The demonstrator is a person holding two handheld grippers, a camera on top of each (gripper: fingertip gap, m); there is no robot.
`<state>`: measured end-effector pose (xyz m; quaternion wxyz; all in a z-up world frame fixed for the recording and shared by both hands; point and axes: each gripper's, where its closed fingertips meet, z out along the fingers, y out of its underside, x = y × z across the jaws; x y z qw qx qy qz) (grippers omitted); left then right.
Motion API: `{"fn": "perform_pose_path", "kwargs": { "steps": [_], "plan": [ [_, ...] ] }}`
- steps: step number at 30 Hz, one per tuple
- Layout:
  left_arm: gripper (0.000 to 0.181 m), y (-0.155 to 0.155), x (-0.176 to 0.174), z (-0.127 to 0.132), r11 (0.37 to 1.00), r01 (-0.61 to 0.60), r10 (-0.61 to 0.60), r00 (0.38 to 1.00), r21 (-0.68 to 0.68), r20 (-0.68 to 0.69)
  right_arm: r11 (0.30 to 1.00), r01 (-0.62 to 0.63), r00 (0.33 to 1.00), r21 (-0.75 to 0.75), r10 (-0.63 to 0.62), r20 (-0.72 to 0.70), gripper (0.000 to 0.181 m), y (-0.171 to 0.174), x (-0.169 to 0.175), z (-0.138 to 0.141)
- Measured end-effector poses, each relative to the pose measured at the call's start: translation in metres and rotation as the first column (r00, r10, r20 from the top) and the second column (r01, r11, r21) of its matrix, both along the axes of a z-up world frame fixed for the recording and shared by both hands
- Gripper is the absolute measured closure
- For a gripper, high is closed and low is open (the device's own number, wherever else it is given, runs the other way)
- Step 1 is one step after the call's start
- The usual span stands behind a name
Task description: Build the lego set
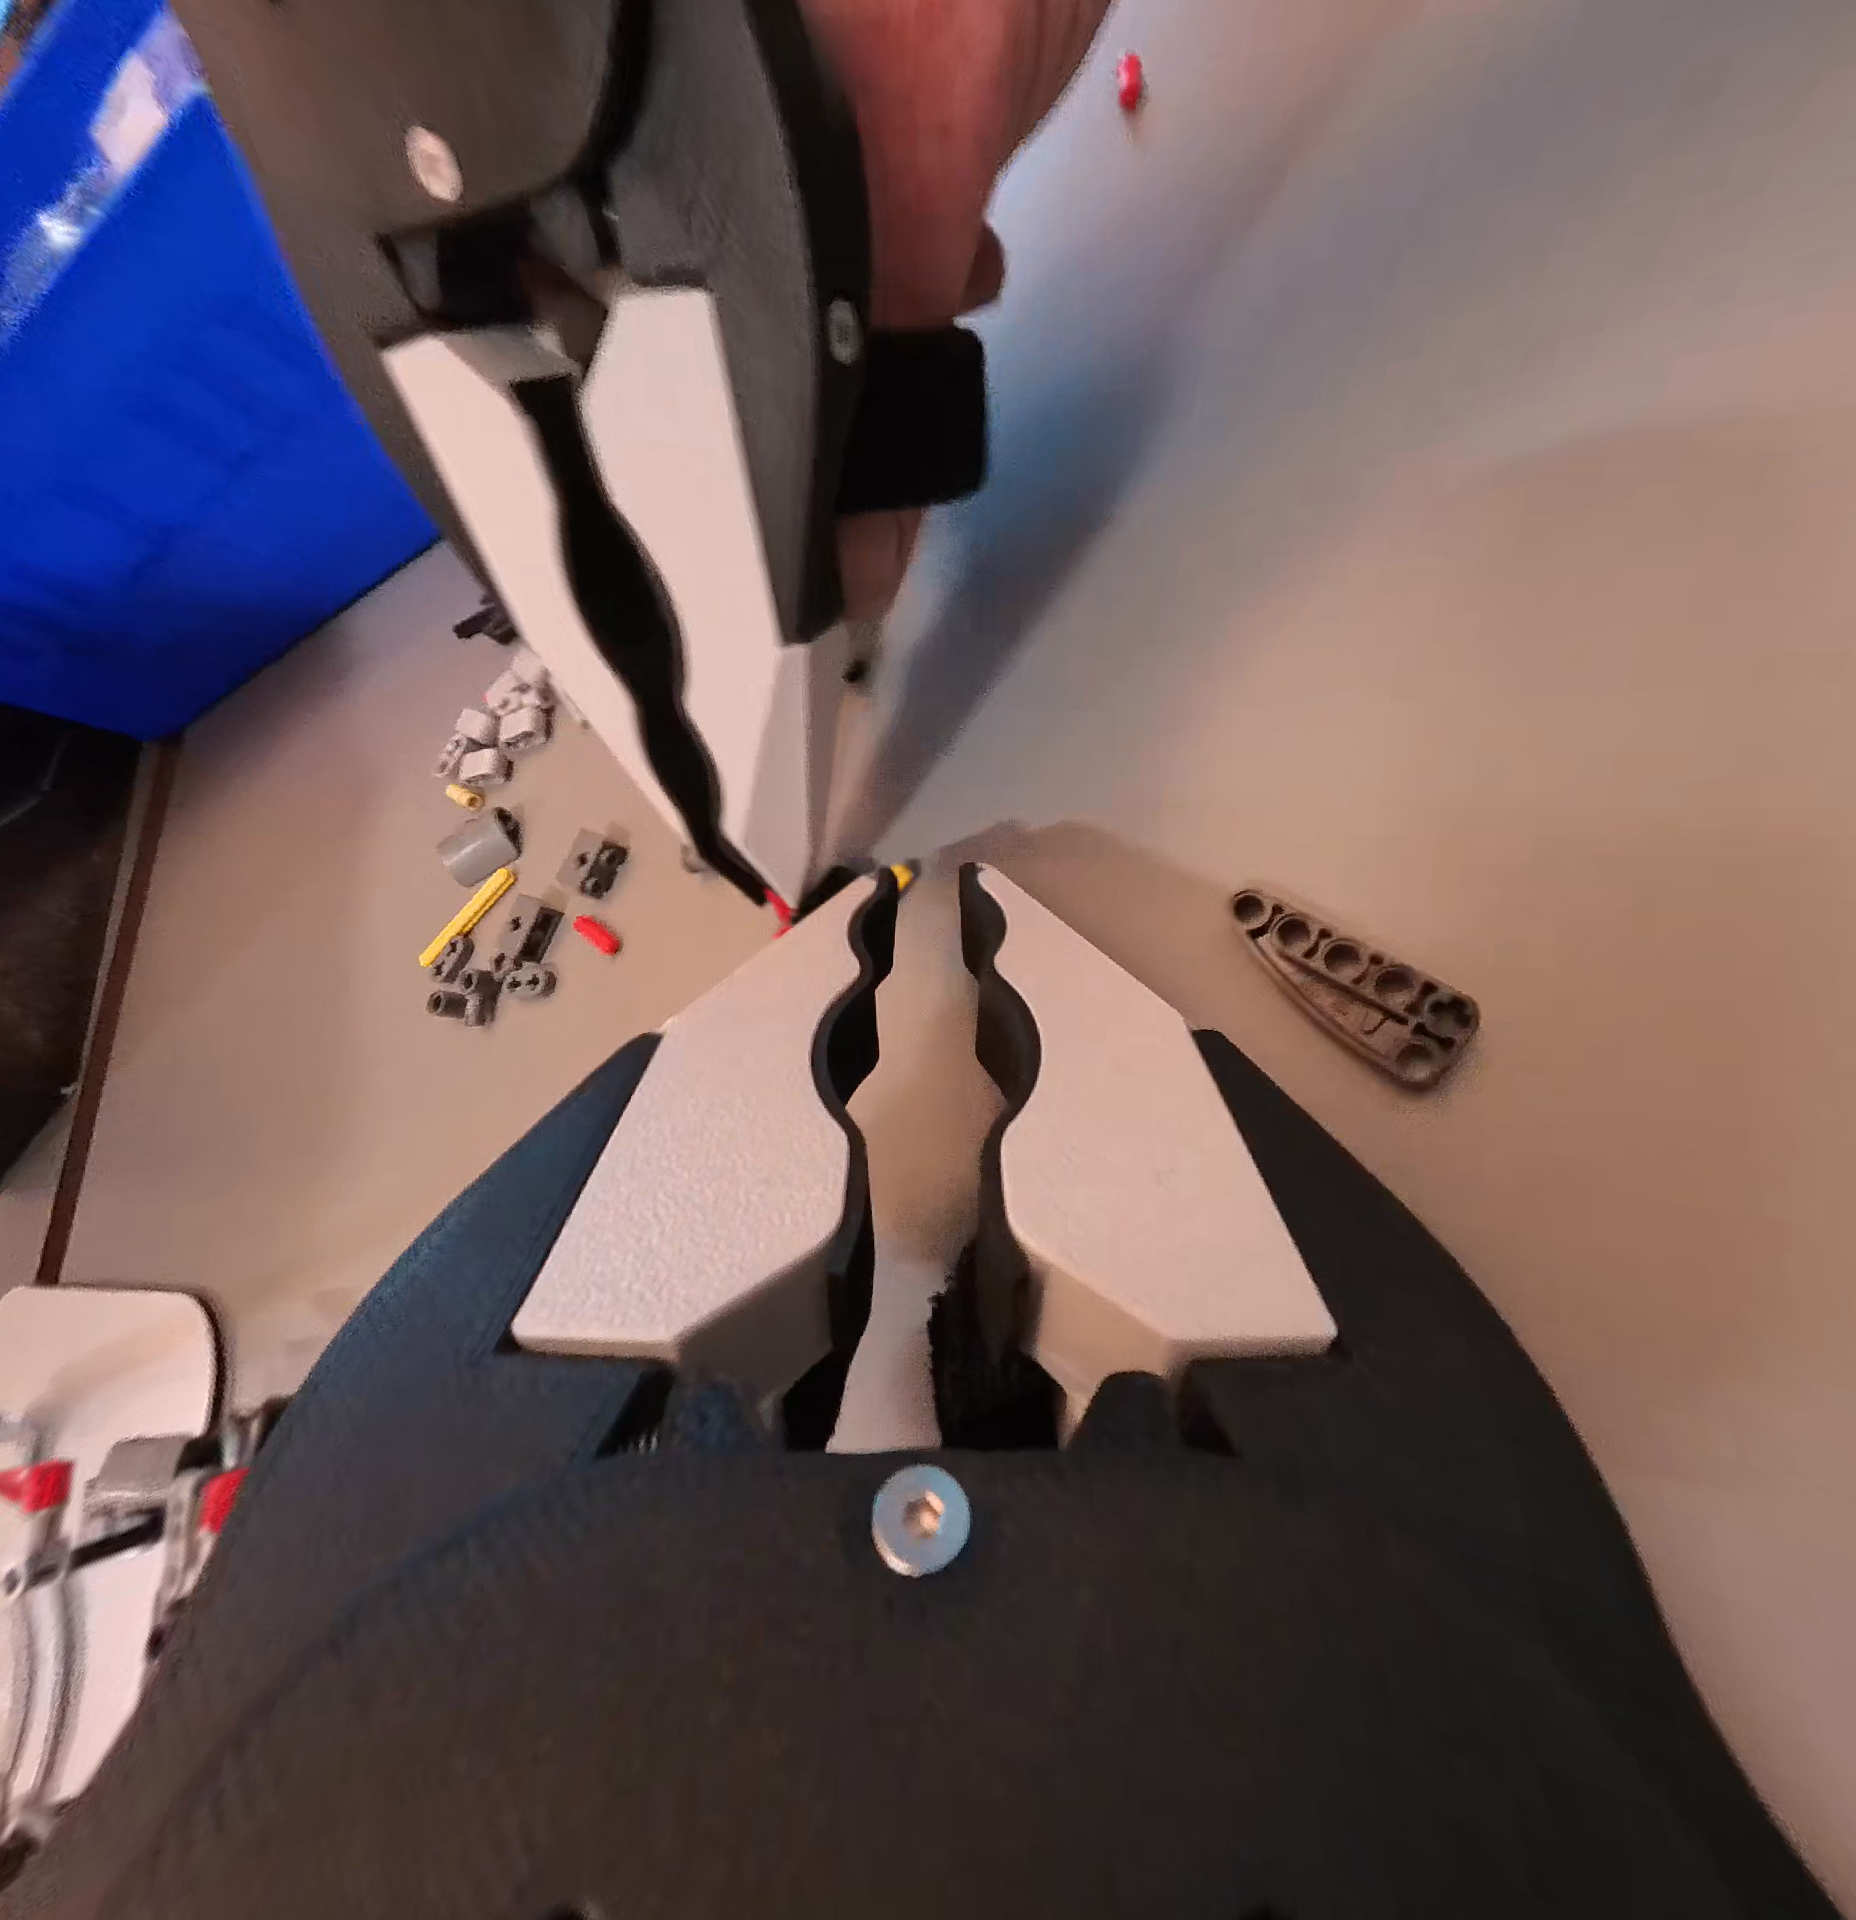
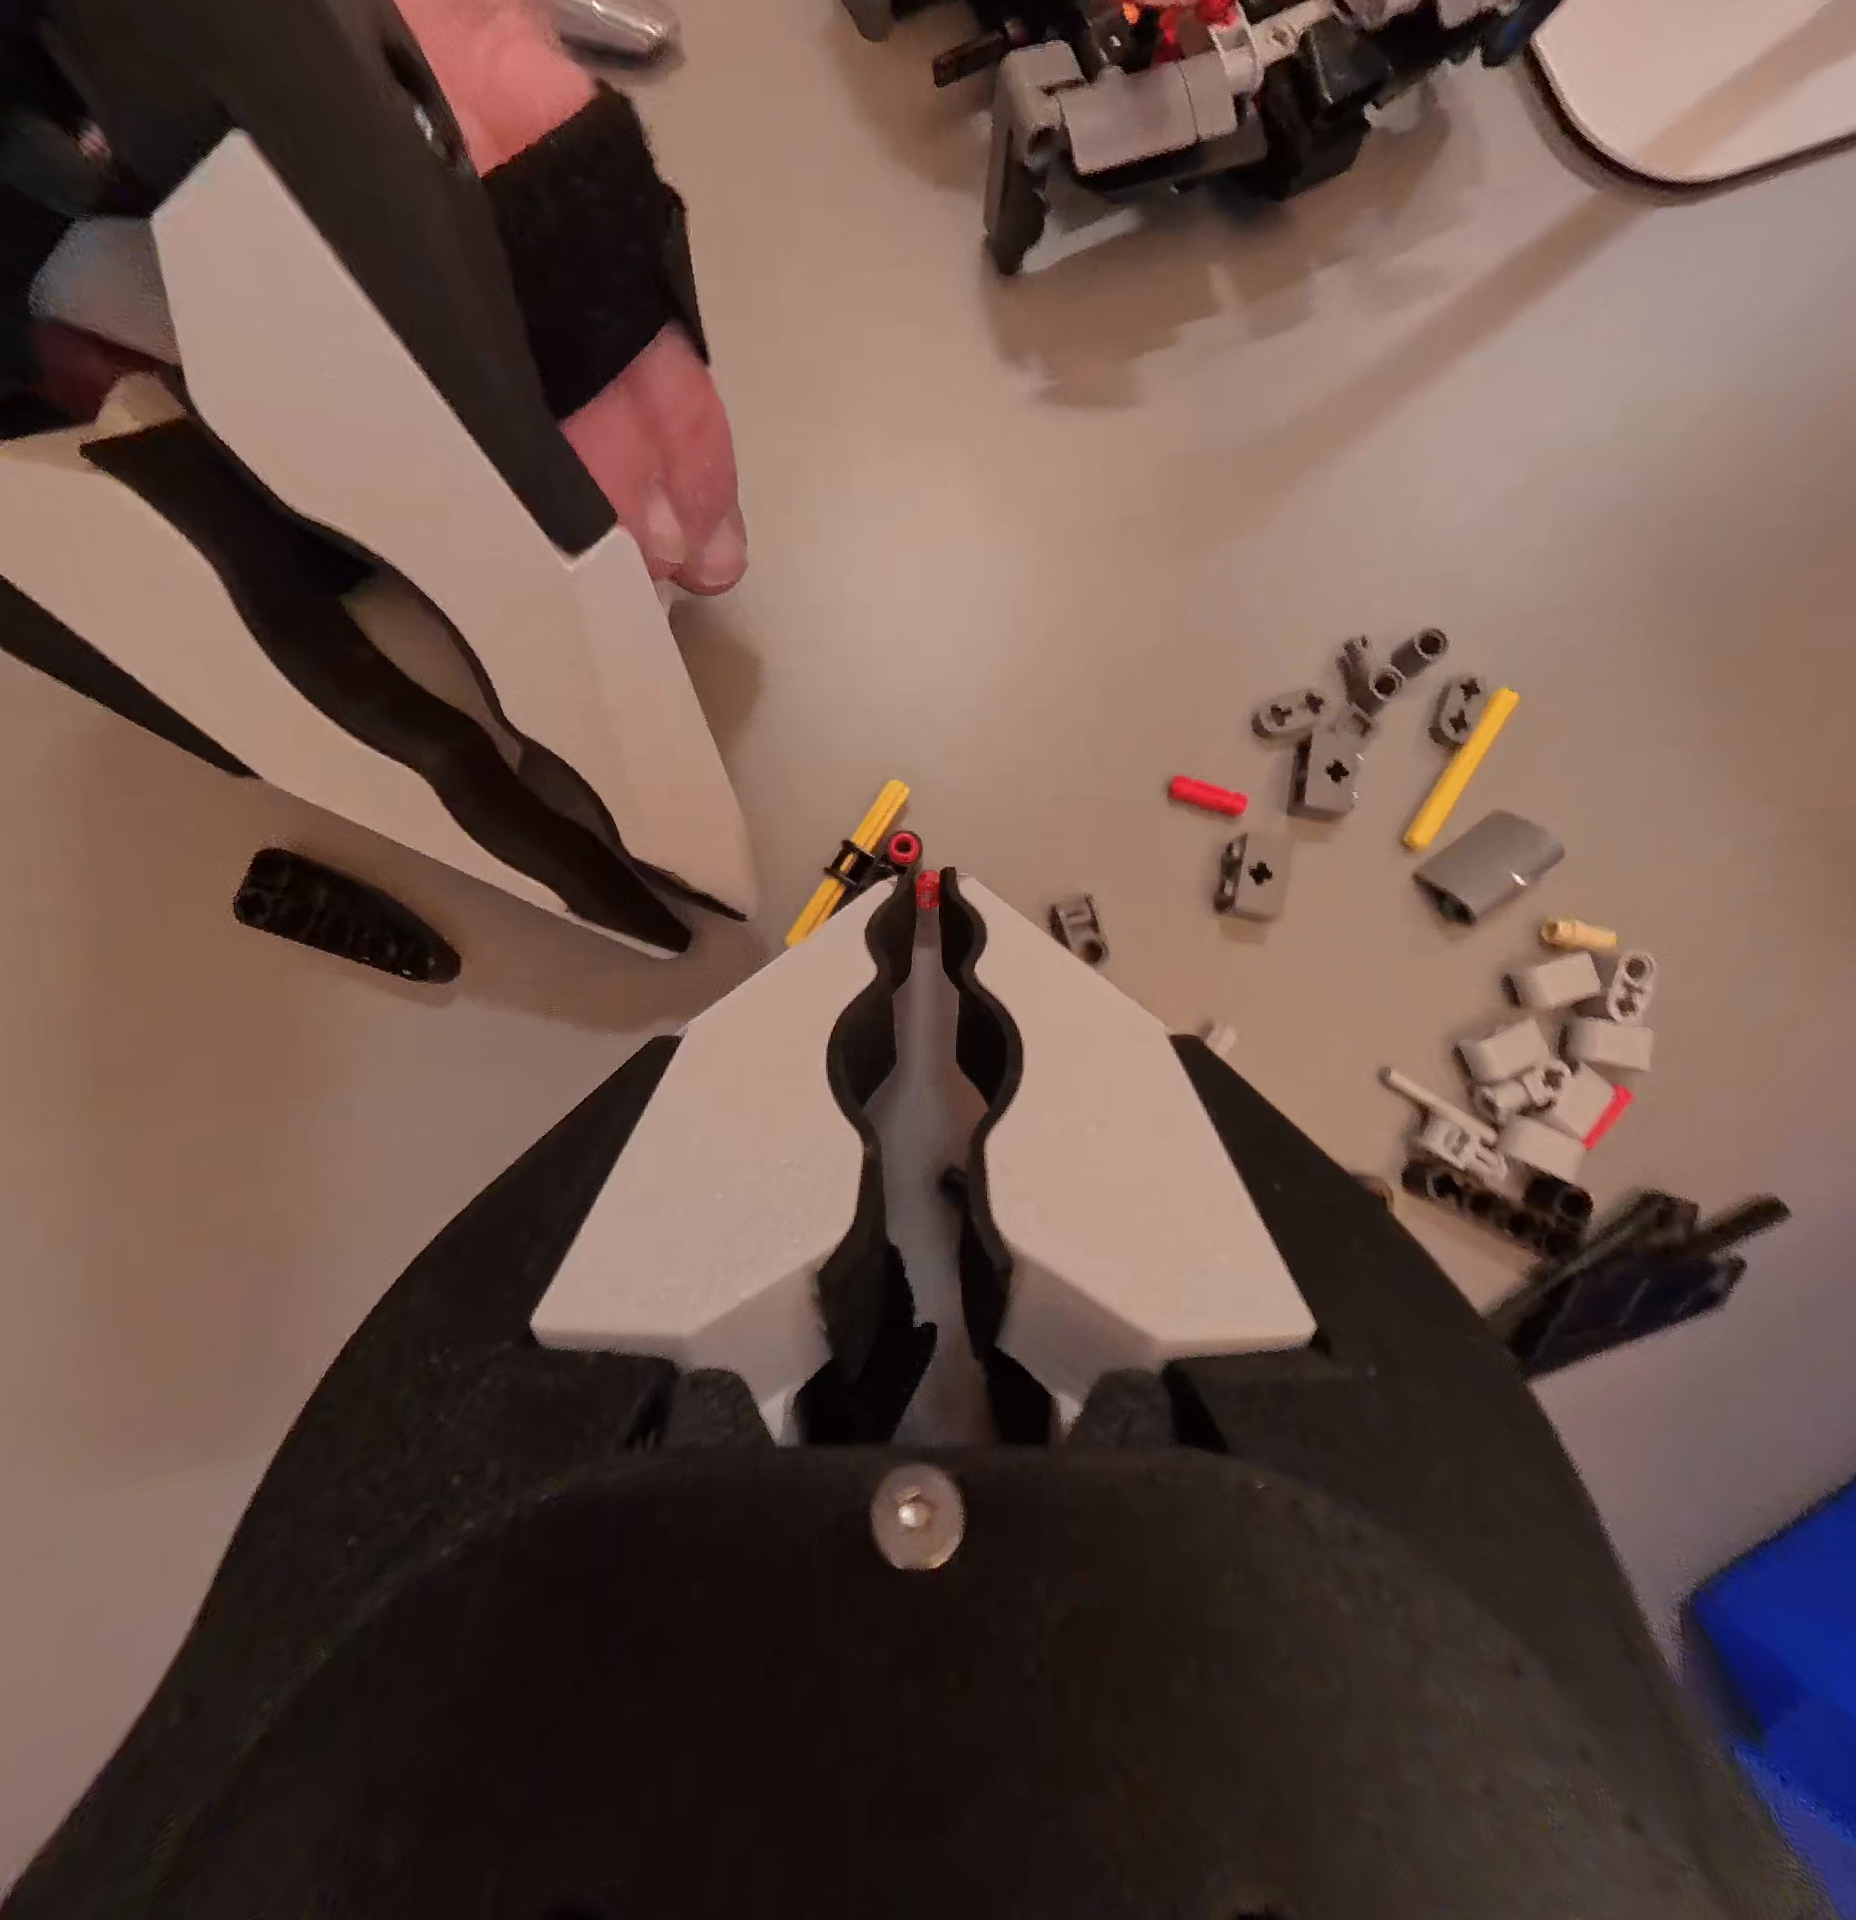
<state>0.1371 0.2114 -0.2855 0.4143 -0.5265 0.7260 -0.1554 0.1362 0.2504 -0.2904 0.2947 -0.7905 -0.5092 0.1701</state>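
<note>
Red bush (image 2: 927,889) pinched at the right gripper (image 2: 929,891) tips, beside a yellow axle (image 2: 851,860) low over the beige counter (image 2: 1007,623)

Left gripper (image 1: 919,878) fingers narrowly parted around the yellow axle's end; whether they grip it I cannot tell. Loose grey pieces (image 2: 1547,1049) lie scattered to the right, a partly built model (image 2: 1142,114) well beyond, a dark perforated beam (image 1: 1355,987) apart on the left

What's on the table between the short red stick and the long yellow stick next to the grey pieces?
In the right wrist view, grey cross-hole blocks lie between the red stick and the yellow stick.
</note>
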Motion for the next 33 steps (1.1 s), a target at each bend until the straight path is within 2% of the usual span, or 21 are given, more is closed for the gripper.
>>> {"fn": "perform_pose_path", "kwargs": {
  "steps": [5,8,10,13,24,33],
  "plan": [
    [0.164,0.022,-0.017,0.017,0.996,-0.087,0.087,0.995,-0.014,0.046,0.997,-0.071,0.995,-0.026,0.069,-0.07,0.178,-0.006,-0.015,0.003],
    [0.155,0.023,-0.019,0.003,0.992,-0.099,0.099,0.995,-0.073,-0.005,0.997,-0.071,0.991,-0.034,0.066,-0.116,0.178,-0.008,-0.016,0.008],
    [0.158,0.02,-0.017,-0.008,0.994,-0.092,0.088,0.995,-0.067,-0.05,0.998,-0.063,0.992,-0.028,0.059,-0.111,0.178,-0.008,-0.011,0.009],
    [0.168,0.016,-0.012,-0.01,0.994,-0.085,0.081,0.995,-0.069,-0.052,0.998,-0.066,0.996,-0.003,0.065,-0.063,0.178,-0.01,-0.001,0.008],
    [0.175,0.009,-0.013,-0.011,0.997,-0.058,0.054,0.995,-0.049,-0.085,0.997,-0.08,0.997,-0.019,0.08,0.007,0.178,-0.023,0.005,0.006],
    [0.155,0.016,-0.013,-0.005,0.995,-0.085,0.082,0.995,-0.057,-0.051,0.995,-0.094,0.995,-0.014,0.094,-0.028,0.178,-0.023,-0.007,0.006]
  ]
}}
